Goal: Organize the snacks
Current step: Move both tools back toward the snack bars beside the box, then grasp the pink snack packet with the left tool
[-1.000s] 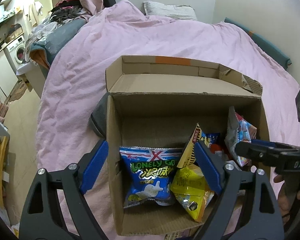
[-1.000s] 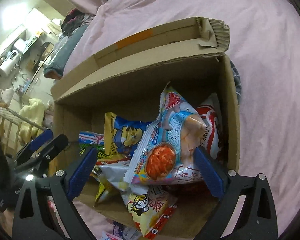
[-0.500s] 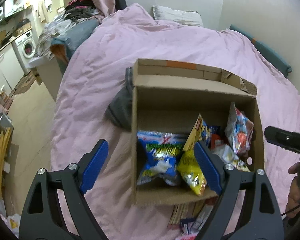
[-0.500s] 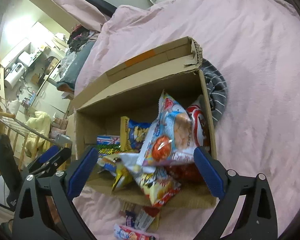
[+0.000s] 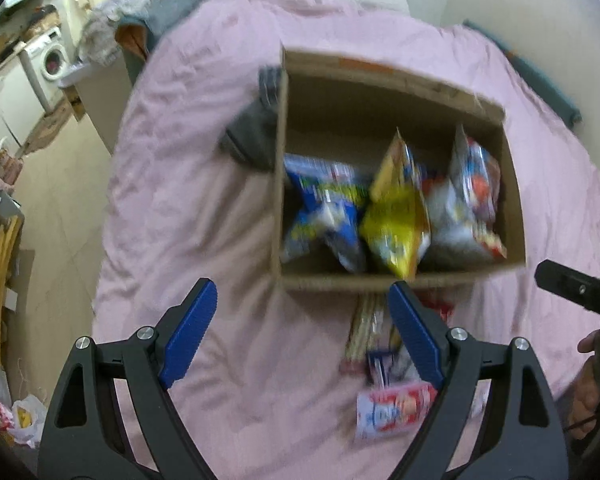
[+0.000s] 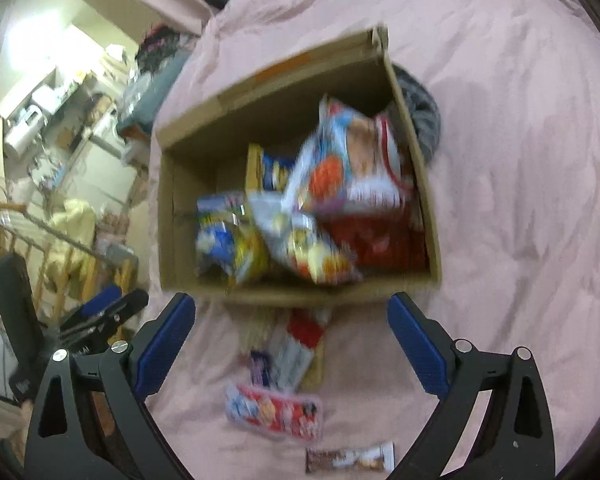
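An open cardboard box (image 5: 512, 208) (image 6: 428, 216) sits on a pink bed and holds several snack bags: a blue bag (image 5: 324, 208), a yellow bag (image 5: 400, 220), a pale bag with an orange circle (image 6: 340, 164). Loose snacks lie on the cover in front of the box: a flat pink-and-white pack (image 5: 392, 408) (image 6: 276, 412), stick packs (image 6: 296, 340) and a brown bar (image 6: 348, 460). My left gripper (image 5: 300, 332) is open over the bare cover, nearer than the box. My right gripper (image 6: 290, 340) is open above the loose snacks. Both views are blurred.
The pink bed cover (image 5: 188, 160) spreads all around the box. A dark striped cloth (image 5: 256, 128) (image 6: 420, 112) lies against the box's far corner. The bed's left edge drops to a floor with a washing machine (image 5: 48, 60), shelves and clutter.
Both grippers have pulled back from above the box toward the bed's near side. The box looks smaller and farther, and the loose snacks in front of it have come into view.
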Demonstrator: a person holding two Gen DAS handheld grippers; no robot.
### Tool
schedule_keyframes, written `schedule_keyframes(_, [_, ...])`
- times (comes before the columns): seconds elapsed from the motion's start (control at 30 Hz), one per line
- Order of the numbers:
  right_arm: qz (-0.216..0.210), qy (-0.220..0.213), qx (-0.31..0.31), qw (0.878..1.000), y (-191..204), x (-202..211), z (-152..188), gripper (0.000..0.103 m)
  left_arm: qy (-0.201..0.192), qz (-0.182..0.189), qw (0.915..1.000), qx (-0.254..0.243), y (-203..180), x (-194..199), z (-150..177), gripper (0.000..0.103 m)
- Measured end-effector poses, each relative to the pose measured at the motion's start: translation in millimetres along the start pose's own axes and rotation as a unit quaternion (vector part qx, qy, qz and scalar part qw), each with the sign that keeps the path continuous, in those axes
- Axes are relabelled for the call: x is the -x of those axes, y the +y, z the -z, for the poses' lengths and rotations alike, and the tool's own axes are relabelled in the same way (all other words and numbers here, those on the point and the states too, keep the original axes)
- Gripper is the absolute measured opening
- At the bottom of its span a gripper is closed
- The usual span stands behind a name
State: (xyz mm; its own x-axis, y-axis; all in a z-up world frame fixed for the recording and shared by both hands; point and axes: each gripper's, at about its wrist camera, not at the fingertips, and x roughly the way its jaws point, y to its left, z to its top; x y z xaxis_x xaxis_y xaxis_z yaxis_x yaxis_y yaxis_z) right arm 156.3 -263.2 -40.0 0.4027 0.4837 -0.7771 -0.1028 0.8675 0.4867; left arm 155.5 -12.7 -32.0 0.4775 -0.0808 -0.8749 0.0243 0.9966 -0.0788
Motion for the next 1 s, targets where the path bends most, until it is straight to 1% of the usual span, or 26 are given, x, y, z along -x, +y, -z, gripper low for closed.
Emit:
schedule_keyframes(0.07, [0.011, 0.022, 0.003, 1.0, -1, -4, 14, 0.1, 0.029, 0.013, 0.9995, -0.002, -4, -9, 12, 0.085])
schedule_keyframes(0.13, [0.026, 0.043, 0.007, 0.999, -5, -8, 30, 0.1, 0.071, 0.027, 0.9971, 0.0, -10, -23, 27, 0.085])
schedule_keyframes(0.17, [0.034, 0.056, 0.008, 0.998, -7, -10, 37, 0.1, 0.084, 0.033, 0.9959, 0.002, -13, -28, 33, 0.085])
schedule_keyframes(0.27, [0.05, 0.083, 0.007, 0.995, -17, -14, 52, 0.1, 0.152, 0.062, 0.9865, 0.002, -27, -53, 53, 0.085])
schedule_keyframes(0.37, [0.071, 0.089, 0.002, 0.993, -28, -12, 61, 0.1, 0.191, 0.07, 0.9791, -0.001, -40, -72, 67, 0.085])
schedule_keyframes(0.47, [0.074, 0.083, -0.013, 0.994, -42, -6, 62, 0.1, 0.223, 0.082, 0.9715, -0.006, -53, -87, 76, 0.085])
schedule_keyframes(0.5, [0.074, 0.082, -0.019, 0.994, -48, -4, 63, 0.1, 0.228, 0.083, 0.9701, -0.01, -57, -90, 79, 0.085])
schedule_keyframes(0.6, [0.081, 0.082, -0.031, 0.993, -57, -1, 67, 0.1, 0.221, 0.072, 0.972, -0.035, -72, -90, 86, 0.084])
schedule_keyframes(0.63, [0.081, 0.083, -0.032, 0.993, -60, -1, 68, 0.1, 0.214, 0.07, 0.9731, -0.047, -78, -87, 87, 0.069])
schedule_keyframes(0.7, [0.079, 0.084, -0.031, 0.993, -61, 0, 68, 0.1, 0.209, 0.07, 0.973, -0.068, -87, -84, 90, 0.044])
schedule_keyframes(0.77, [0.077, 0.085, -0.026, 0.993, -59, 0, 68, 0.1, 0.196, 0.058, 0.9757, -0.08, -90, -78, 91, 0.026])
schedule_keyframes(0.8, [0.076, 0.086, -0.023, 0.993, -57, 0, 68, 0.1, 0.19, 0.049, 0.9771, -0.081, -88, -74, 90, 0.009])
schedule_keyframes(0.83, [0.074, 0.086, -0.02, 0.993, -55, 0, 67, 0.1, 0.189, 0.052, 0.9774, -0.078, -86, -71, 89, 0.005])
schedule_keyframes(0.9, [0.072, 0.088, -0.017, 0.993, -53, -1, 67, 0.1, 0.19, 0.076, 0.9765, -0.067, -79, -61, 87, 0.003])
schedule_keyframes(1.0, [0.072, 0.089, -0.016, 0.993, -49, -4, 67, 0.1, 0.16, 0.1, 0.9786, -0.081, -77, -32, 83, 0.001])
